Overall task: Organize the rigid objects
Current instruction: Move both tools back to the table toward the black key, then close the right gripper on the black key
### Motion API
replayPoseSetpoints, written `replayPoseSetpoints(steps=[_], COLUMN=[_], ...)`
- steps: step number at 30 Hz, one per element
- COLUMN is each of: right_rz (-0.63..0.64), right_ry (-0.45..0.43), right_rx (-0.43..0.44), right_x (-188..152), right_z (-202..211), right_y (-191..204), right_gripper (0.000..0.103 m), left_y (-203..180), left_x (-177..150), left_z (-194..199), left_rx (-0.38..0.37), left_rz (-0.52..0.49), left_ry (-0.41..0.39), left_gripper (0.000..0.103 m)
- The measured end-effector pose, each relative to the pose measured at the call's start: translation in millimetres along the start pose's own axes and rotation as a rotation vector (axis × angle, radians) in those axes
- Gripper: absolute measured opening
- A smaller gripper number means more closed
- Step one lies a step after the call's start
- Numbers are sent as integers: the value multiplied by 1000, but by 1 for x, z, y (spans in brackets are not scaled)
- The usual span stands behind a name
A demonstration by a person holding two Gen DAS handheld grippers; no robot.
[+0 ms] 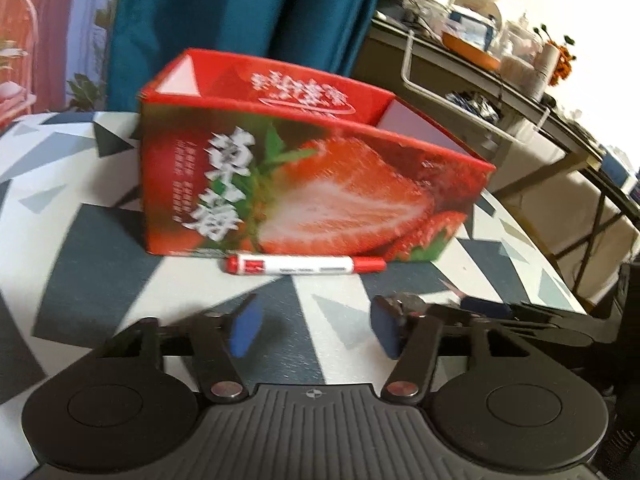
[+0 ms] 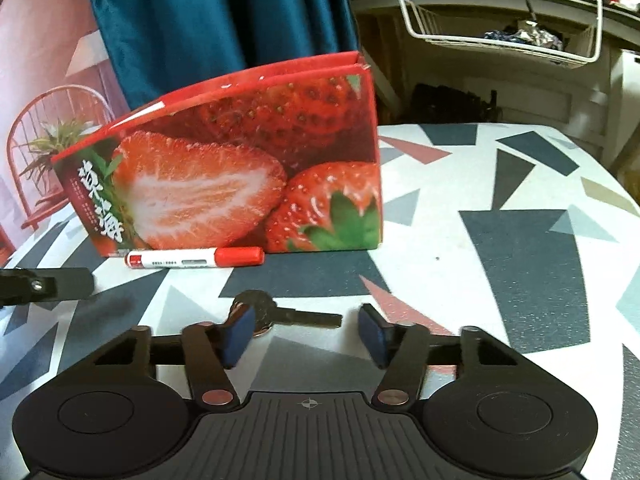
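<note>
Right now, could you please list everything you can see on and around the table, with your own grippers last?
box: one, red with strawberry pictures, open top, standing on the table
marker: one, white with red cap, lying along the box's front base
key: one, dark metal, flat on the table in front of the right gripper
table: one, white cloth with grey and pink shapes
curtain: one, teal, behind the box
wire basket: one, white, hanging under the back counter
left gripper: one, black with blue pads, open, empty
right gripper: one, black with blue pads, open, near the key
</note>
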State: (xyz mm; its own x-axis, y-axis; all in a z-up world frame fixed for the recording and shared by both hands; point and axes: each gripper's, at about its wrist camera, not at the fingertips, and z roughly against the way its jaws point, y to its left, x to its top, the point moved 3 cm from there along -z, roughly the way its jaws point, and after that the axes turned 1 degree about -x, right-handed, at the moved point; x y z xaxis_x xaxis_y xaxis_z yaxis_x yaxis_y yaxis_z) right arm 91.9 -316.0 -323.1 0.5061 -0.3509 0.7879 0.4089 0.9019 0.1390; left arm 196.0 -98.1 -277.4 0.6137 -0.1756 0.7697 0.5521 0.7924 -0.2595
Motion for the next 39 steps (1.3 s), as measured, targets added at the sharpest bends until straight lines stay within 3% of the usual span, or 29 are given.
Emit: replayPoseSetpoints(steps=[4,8,22,32,35,39], right_rz=[16,39,256,281,330,357], right_ry=[6,18,47,64,65,61], right_rx=[20,46,175,186,185,203], right_x=[2,2,2,14,14,14], right_z=[-2,-6,-19,-29,-33,-33], right_y=[3,9,72,67,71,71], right_gripper=[37,32,24,24,14,12], left_y=[-7,-9,6,7,4,1], left_x=[-6,-9,-11,2,5,6], left_z=[-8,-15,-25,-46,-53,-60], left_rx=[-22,-30,11,33,36,45], left_rz=[-2,5,43,33,25,0], left_ry=[27,42,63,69,75,75], left_gripper=[52,49,36,31,31,29])
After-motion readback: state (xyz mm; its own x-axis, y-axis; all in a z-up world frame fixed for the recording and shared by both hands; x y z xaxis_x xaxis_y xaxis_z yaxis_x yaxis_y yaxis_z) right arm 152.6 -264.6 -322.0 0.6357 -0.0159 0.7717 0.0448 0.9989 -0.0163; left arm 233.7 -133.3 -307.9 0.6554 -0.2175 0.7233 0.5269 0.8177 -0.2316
